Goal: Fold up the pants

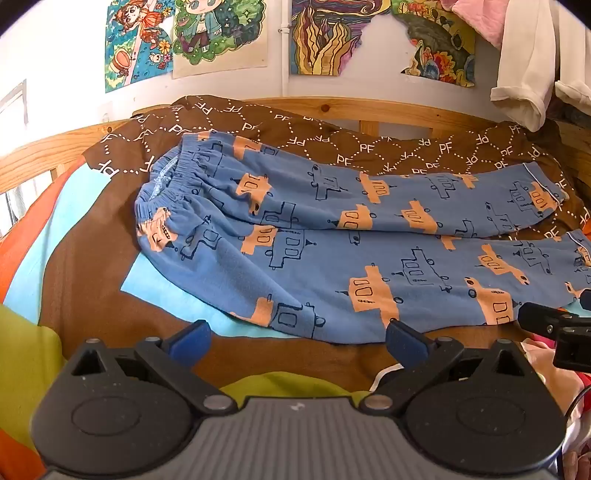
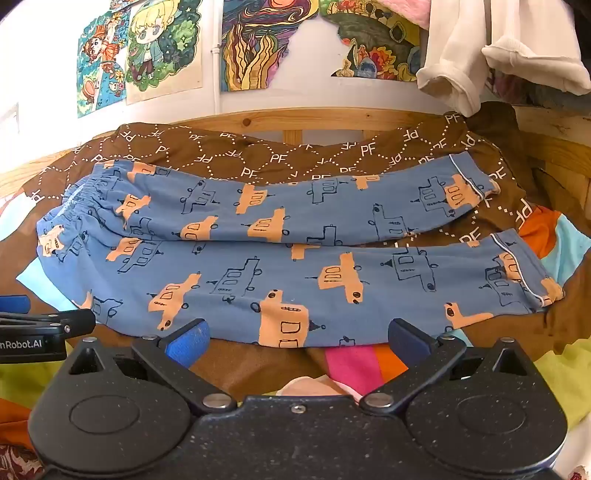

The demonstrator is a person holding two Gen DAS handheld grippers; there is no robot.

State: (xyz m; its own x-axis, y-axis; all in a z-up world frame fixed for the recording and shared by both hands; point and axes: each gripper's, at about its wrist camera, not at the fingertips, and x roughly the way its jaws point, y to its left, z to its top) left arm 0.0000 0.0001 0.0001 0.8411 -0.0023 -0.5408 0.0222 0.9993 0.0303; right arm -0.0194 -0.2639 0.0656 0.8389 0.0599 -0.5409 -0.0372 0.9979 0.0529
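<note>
Blue pants printed with orange and outlined vehicles lie flat across the bed, waistband at the left and both leg cuffs at the right. The two legs run side by side, the near one lower in view. My left gripper hovers open just before the near leg's edge, closer to the waist end. My right gripper is open too, in front of the near leg's middle. Nothing sits between either pair of blue pads. Each gripper's tip shows at the edge of the other's view.
A brown blanket with white "PF" lettering lies under the pants, over a colourful bedspread. A wooden bed rail runs behind. Drawings hang on the wall, and white clothing hangs at the upper right.
</note>
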